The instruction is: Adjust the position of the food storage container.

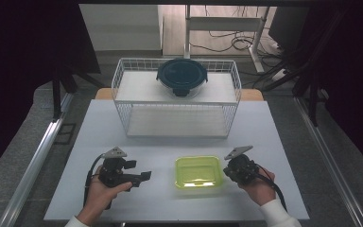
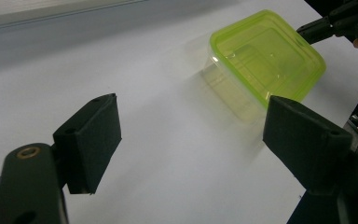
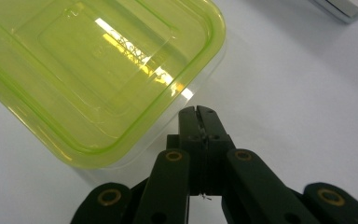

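White tabletop point(image 1: 170, 189) under us, dark floor and a cabled desk frame beyond its far edge.

We note the left tool point(image 1: 142, 177) held in the left hand point(image 1: 105, 193) at the near left, its jaws spread wide and pointing right across the tabletop; in the left gripper view its two black pads point(image 2: 93, 140) stand far apart with bare white surface between them. Nothing is held.

We note the right tool point(image 3: 199, 116) held in the right hand point(image 1: 259, 188) at the near right, jaws pressed together with nothing between them. Its tips sit just beside the right edge of the green container point(image 1: 198, 172); we cannot tell whether they touch it.

We see the container lying flat between the two tools, close to the right one and apart from the left one. It is a rounded rectangle, long axis running left to right across the tabletop. The lid is translucent lime green with a raised inner panel; the body below looks clear.

Farther back we log a white wire rack point(image 1: 177, 99) with two levels. On its upper level sits a round container point(image 1: 182, 75) with a dark lid, well apart from both tools.
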`<action>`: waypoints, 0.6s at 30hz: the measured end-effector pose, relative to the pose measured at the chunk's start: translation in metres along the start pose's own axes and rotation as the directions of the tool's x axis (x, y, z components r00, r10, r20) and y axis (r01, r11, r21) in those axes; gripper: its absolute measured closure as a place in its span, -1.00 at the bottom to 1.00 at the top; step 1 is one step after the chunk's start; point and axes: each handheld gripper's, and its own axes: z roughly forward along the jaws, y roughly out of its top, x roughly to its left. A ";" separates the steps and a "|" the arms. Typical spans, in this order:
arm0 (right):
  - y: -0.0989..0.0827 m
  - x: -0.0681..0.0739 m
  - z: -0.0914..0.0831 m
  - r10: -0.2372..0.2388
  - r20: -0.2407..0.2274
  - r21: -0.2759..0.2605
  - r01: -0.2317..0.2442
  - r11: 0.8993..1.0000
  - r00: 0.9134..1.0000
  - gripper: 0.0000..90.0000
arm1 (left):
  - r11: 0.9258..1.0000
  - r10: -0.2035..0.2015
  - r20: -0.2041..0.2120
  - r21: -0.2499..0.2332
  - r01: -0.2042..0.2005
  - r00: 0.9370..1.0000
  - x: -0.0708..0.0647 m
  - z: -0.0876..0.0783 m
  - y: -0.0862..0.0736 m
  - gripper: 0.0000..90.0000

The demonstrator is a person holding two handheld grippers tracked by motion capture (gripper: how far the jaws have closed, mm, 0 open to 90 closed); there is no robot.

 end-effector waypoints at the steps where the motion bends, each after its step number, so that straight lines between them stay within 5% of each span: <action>1: 0.001 0.002 0.001 0.000 -0.001 -0.001 0.000 1.000 1.000 0.97 | 1.000 0.000 0.000 0.001 0.000 1.000 0.000 0.000 0.000 -0.58; 18: 0.029 0.030 0.016 -0.065 -0.023 -0.017 0.064 0.998 0.998 0.97 | 1.000 -0.005 -0.005 0.002 0.005 1.000 0.002 0.000 -0.001 -0.58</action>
